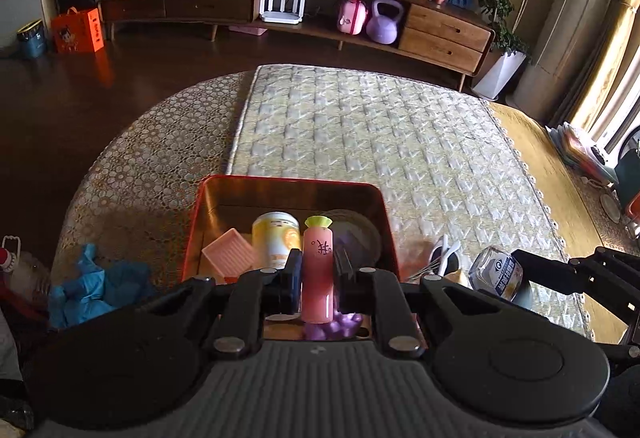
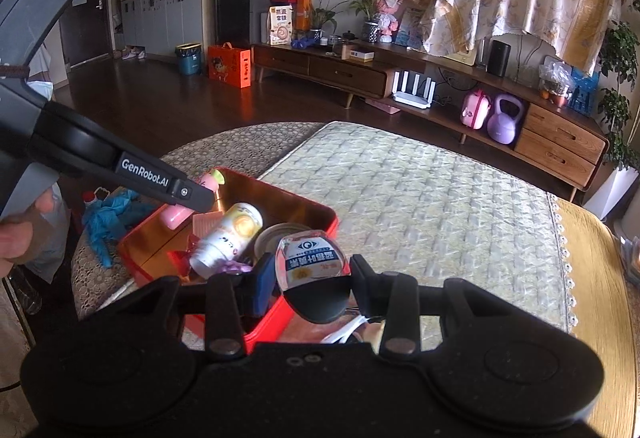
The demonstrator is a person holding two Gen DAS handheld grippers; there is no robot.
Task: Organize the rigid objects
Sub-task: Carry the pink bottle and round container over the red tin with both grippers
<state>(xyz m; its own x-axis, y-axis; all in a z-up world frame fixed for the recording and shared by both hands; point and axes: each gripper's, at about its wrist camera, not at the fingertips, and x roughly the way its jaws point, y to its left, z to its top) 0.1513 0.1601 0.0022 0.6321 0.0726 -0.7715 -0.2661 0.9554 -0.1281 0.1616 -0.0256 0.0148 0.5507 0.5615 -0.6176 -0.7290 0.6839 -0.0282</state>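
My left gripper (image 1: 318, 270) is shut on a pink tube with a yellow-green cap (image 1: 317, 270) and holds it over the red tray (image 1: 192, 234). In the tray lie a yellow-white can (image 1: 276, 238), a pink ridged box (image 1: 230, 258), a grey round lid (image 1: 356, 234) and a purple piece (image 1: 332, 326). My right gripper (image 2: 310, 274) is shut on a clear bottle with a black cap (image 2: 310, 262), held at the tray's near right corner (image 2: 272, 318). The left gripper's arm (image 2: 160, 178) reaches over the tray in the right wrist view.
The tray sits on a round table with a quilted runner (image 1: 380, 138). Blue gloves (image 1: 96, 286) lie left of the tray. White spoons in a cup (image 1: 442, 258) stand to its right. A wooden TV cabinet (image 1: 320, 14) lines the far wall.
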